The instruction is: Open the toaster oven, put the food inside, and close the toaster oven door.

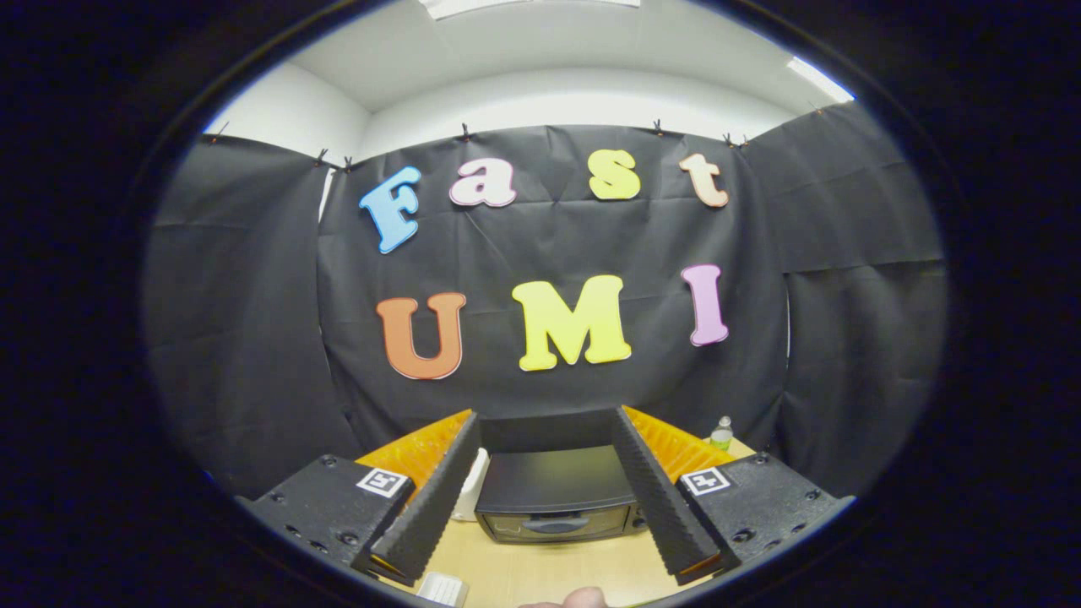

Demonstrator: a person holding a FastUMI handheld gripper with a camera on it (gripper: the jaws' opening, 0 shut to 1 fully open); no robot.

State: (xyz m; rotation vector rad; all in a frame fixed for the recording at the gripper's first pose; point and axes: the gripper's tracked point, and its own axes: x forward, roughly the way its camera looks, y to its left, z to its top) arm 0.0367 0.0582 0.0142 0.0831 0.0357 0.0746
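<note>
Toaster oven [556, 494] sits on the light wood table [549, 570], squarely ahead of the gripper [545, 490] and framed between its two fingers. Door is closed, glass front and handle [555, 524] face back toward the fingers; long axis runs side to side, across the line of the fingers. The oven's dark flat top is bare, and its back is close to the black cloth wall [549, 245]; can't tell whether they touch. In front of the oven there's a strip of bare tabletop running back toward the gripper, so the door has open room on that side. Left of the oven, just beside it, stands a white object [477, 485], partly hidden behind the left finger; what it is can't be told. Right of the oven and further back, near the wall, stands a small clear bottle with a green cap [721, 433] at the table's far right edge. Nearer than the oven, left of centre, a white ribbed item [443, 589] sits at the table's near edge, and a fingertip of a person [583, 599] pokes in beside it. Gripper fingers are spread wide, holding nothing, both clear of the oven.
</note>
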